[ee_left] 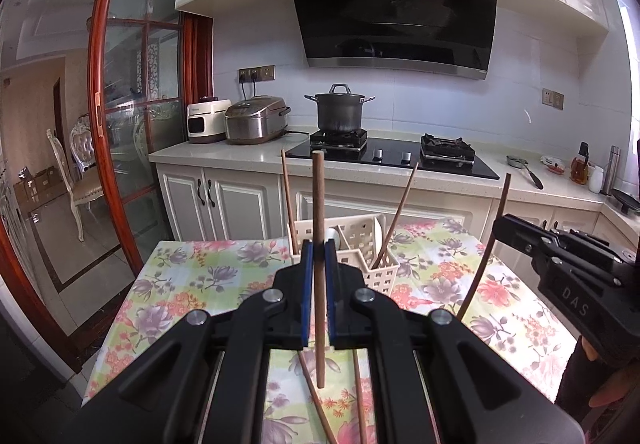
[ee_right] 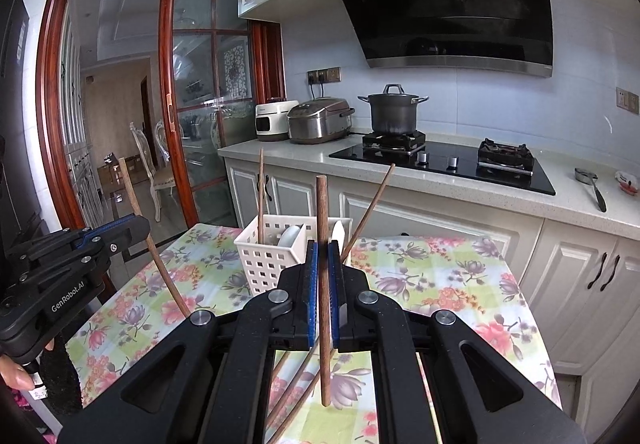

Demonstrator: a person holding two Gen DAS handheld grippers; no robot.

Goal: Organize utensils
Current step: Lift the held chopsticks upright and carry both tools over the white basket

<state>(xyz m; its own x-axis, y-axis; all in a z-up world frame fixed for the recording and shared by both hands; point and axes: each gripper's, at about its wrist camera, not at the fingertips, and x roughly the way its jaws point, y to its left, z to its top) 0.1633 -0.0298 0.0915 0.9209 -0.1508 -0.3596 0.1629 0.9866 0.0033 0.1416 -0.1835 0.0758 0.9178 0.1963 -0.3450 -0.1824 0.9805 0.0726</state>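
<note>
Holding one chopstick upright in each gripper: left gripper (ee_left: 319, 248) pinches its chopstick (ee_left: 318, 203), right gripper (ee_right: 323, 250) pinches its own (ee_right: 322, 211). Caddy (ee_right: 268, 264) stands just ahead on table (ee_left: 192, 276). Best: keep sticks vertical, lower tip-first into a free compartment.

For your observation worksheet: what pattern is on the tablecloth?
The tablecloth has a floral print on pastel checks, clearest in the right wrist view.

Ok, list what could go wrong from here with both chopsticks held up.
1. Each chopstick, left and right, is pinched mid-length between narrow fingers, so it may pivot or slip.
2. The white basket already holds two leaning chopsticks and a spoon; a new one could snag.
3. The light basket could tip if nudged.
4. Loose chopsticks lie below.
</note>
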